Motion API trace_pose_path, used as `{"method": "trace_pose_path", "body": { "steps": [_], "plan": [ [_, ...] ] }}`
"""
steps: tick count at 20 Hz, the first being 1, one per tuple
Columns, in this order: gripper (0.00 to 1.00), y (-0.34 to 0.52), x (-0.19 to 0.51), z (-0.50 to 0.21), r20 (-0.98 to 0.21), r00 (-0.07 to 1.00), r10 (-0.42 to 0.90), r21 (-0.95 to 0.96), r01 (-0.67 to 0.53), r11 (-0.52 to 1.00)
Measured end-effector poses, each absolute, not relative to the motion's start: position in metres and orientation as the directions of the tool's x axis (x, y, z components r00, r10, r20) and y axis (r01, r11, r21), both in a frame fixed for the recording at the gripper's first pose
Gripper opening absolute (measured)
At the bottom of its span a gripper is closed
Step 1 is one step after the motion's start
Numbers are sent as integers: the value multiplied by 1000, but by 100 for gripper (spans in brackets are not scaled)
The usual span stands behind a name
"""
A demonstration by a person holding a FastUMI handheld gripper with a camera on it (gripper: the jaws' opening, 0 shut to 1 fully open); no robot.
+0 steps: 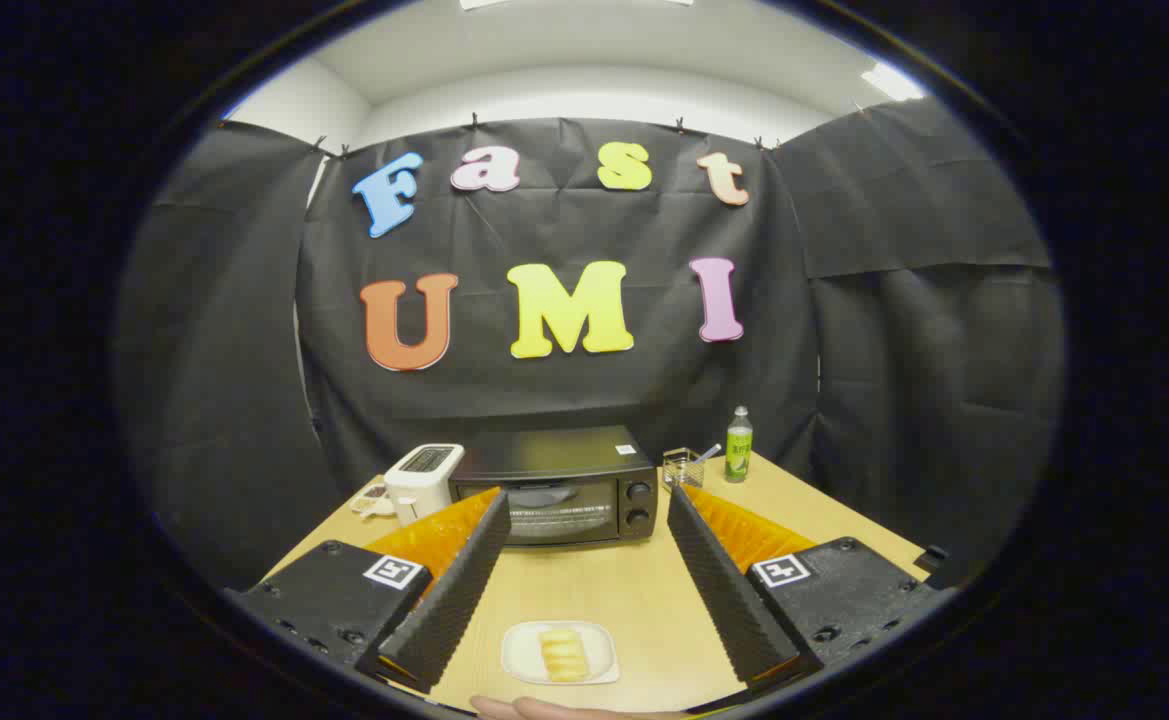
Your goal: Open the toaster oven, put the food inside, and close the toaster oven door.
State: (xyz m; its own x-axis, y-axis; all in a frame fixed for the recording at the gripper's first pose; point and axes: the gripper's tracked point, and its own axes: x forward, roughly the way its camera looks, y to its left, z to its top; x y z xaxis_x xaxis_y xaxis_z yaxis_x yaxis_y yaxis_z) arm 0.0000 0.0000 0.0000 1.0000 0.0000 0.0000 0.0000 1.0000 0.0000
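Gripper [584, 510] with fingers spread wide, holding nothing. The food [562, 653] lies on a plate [519, 655] between the fingers. The toaster oven [556, 487], door closed, stands beyond the fingertips on the table [644, 590].

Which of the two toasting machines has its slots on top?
The small white pop-up toaster, left of the black toaster oven. The oven has a glass front door, shut, and two knobs. The open gripper holds nothing.

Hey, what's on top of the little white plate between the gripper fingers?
A pale yellow piece of food lies on the white plate, between the open gripper fingers. The plate's centre under the food is covered.
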Motion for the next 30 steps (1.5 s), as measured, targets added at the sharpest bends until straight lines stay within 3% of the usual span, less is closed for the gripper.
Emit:
{"method": "trace_pose_path", "body": {
  "steps": [16,24,30],
  "plan": [
    [100,25,51,-35,-48,999,19,-4,-19,1000],
    [100,49,167,-86,-133,990,49,6,-49,999],
    [100,68,262,-77,-9,997,75,-57,-76,996]
  ]
}}
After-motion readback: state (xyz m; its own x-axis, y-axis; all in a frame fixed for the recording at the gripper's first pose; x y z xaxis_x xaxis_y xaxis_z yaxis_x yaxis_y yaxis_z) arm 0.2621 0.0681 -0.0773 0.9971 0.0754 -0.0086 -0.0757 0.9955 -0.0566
